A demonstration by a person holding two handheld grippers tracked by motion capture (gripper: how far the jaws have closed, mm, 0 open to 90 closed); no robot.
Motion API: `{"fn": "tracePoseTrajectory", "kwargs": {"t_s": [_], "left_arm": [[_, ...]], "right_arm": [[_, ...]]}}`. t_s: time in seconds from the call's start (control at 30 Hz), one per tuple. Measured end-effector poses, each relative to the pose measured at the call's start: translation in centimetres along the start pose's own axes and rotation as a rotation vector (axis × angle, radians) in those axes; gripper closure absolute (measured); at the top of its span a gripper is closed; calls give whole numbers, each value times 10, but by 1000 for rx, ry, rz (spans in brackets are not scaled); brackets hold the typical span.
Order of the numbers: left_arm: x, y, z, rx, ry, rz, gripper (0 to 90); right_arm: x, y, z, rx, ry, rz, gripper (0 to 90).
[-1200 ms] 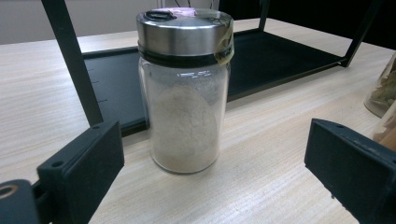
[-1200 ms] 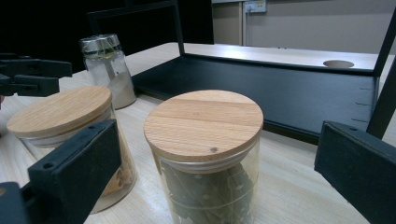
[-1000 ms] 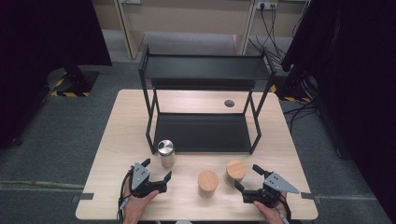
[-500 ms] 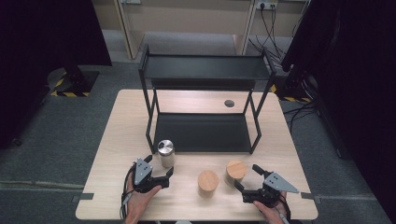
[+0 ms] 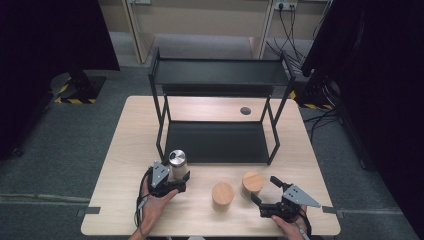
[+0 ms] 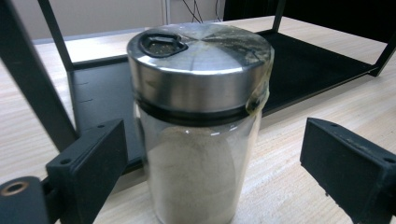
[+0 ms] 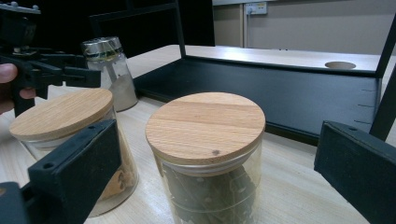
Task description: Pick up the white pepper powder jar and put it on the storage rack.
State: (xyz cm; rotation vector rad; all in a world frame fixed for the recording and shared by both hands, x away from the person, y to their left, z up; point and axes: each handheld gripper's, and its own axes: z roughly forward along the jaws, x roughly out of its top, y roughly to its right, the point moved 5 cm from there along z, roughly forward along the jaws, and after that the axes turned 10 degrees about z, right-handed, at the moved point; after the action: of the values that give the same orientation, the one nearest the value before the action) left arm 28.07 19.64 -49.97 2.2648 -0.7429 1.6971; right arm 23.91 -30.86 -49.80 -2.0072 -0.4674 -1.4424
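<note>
Your left gripper point(image 6: 210, 163) cuts off the base of the shaker jar point(image 6: 201, 121). The jar stands between its jaws, which have just been closing; gaps show either side. It's at the table's point(image 5: 125, 150) near left, beside the rack point(image 5: 215, 142).

1 shaker jar w/ metal lid point(image 5: 177, 163). 2 glass jars w/ wooden lids: one point(image 5: 222, 195), other point(image 5: 252, 183). 1 black 2-tier rack point(image 5: 218, 75). 1 wooden table point(image 5: 130, 140). 2 grippers: left point(image 5: 172, 181), right point(image 5: 264, 196).
</note>
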Motion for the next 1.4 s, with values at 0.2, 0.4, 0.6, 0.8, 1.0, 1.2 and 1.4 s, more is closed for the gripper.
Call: {"fn": "tracePoseTrajectory", "kwargs": {"t_s": [0.2, 0.4, 0.6, 0.8, 1.0, 1.2, 1.4], "left_arm": [[2, -1, 8, 13, -6, -1, 129], [3, -2, 15, 25, -22, 12, 264], [4, -3, 14, 29, -24, 13, 309], [13, -5, 7, 31, 22, 28, 309], [20, -5, 9, 9, 17, 25, 310], [27, -5, 11, -5, 15, 24, 310], [39, -8, 13, -18, 19, 20, 310]], "right_arm": [[0, 0, 0, -1, 1, 2, 9], [0, 0, 0, 0, 1, 2, 9], [0, 0, 0, 0, 0, 2, 9], [0, 1, 0, 0, 2, 4, 9], [0, 0, 0, 1, 2, 5, 9], [0, 1, -1, 1, 3, 6, 9], [0, 1, 0, 1, 4, 8, 9]]}}
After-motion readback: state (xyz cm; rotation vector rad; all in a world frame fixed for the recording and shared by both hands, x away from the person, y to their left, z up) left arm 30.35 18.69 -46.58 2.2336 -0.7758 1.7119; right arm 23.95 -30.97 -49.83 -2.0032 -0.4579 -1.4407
